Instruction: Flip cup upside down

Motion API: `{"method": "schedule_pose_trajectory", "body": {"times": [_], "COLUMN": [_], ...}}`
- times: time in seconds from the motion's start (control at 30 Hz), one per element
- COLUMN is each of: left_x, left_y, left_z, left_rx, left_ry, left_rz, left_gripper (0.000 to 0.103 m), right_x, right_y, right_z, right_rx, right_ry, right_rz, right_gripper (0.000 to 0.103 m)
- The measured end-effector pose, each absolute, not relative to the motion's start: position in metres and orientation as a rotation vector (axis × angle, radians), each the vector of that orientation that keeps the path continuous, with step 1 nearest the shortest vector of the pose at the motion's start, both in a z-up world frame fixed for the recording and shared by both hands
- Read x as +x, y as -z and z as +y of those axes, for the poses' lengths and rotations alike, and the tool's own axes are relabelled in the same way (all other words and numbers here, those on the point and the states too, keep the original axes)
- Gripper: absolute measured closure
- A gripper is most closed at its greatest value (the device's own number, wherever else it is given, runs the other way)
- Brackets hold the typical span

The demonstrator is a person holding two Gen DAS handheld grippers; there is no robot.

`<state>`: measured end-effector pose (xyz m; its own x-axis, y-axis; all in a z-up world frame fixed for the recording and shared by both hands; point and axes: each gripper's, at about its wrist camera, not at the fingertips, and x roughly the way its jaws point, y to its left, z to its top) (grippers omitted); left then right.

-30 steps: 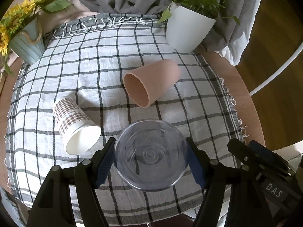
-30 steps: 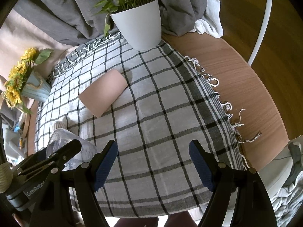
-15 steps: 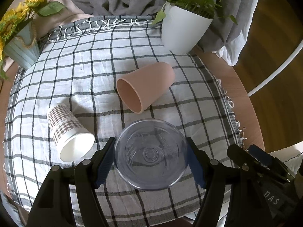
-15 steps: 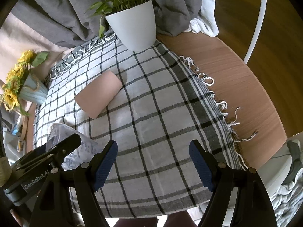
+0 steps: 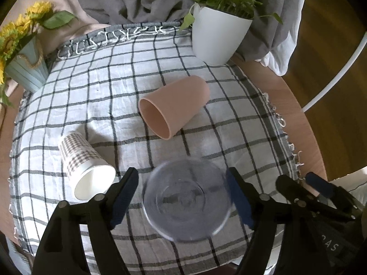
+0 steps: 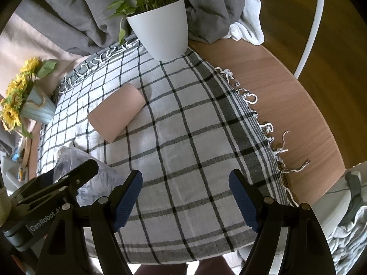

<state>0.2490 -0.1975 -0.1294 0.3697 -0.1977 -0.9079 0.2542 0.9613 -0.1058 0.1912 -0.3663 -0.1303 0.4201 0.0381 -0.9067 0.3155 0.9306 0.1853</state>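
A clear plastic cup [image 5: 187, 198] sits between the fingers of my left gripper [image 5: 183, 197], its flat base facing the camera and blurred. There is a small gap between the left pad [image 5: 123, 194] and the cup wall. The cup also shows in the right wrist view [image 6: 91, 181], behind the left gripper's finger. My right gripper [image 6: 185, 199] is open and empty above the checked cloth [image 6: 183, 137], to the right of the left gripper.
A pink cup [image 5: 174, 106] lies on its side mid-table. A houndstooth paper cup [image 5: 84, 165] lies on its side at the left. A white plant pot [image 5: 218, 34] stands at the back right, a sunflower pot [image 5: 25, 68] at the back left.
The left gripper's jaws have opened slightly off the clear cup, which now looks blurred and sits lower in the view. The right gripper has barely moved.
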Motion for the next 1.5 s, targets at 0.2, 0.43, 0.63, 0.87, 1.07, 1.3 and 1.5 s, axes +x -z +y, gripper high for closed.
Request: {"method": "schedule_pose_trajectory", "body": {"times": [0.2, 0.43, 0.63, 0.87, 1.07, 1.3, 1.5], "left_x": [0.248, 0.244, 0.223, 0.173, 0.124, 0.064, 0.025], "left_y": [0.130, 0.128, 0.101, 0.071, 0.053, 0.037, 0.028], "left_z": [-0.191, -0.188, -0.180, -0.142, -0.099, -0.065, -0.048], "left_rx": [0.040, 0.024, 0.009, -0.052, -0.068, -0.023, -0.009], "left_ry": [0.256, 0.264, 0.289, 0.217, 0.113, 0.065, 0.046], "left_rz": [1.146, 1.112, 0.975, 0.813, 0.745, 0.689, 0.666], "left_gripper": [0.011, 0.011, 0.008, 0.000, 0.000, 0.000, 0.000], "right_x": [0.191, 0.191, 0.180, 0.152, 0.115, 0.061, 0.018], "right_y": [0.129, 0.129, 0.117, 0.082, 0.059, 0.036, 0.025], "right_z": [-0.367, -0.367, -0.366, -0.344, -0.308, -0.265, -0.244], "right_rx": [0.343, 0.334, 0.325, 0.235, 0.201, 0.180, 0.181], "right_ry": [0.194, 0.205, 0.250, 0.249, 0.184, 0.173, 0.163], "right_rz": [1.122, 1.111, 1.058, 0.925, 0.806, 0.728, 0.683], "right_gripper": [0.022, 0.022, 0.022, 0.018, 0.013, 0.011, 0.011]}}
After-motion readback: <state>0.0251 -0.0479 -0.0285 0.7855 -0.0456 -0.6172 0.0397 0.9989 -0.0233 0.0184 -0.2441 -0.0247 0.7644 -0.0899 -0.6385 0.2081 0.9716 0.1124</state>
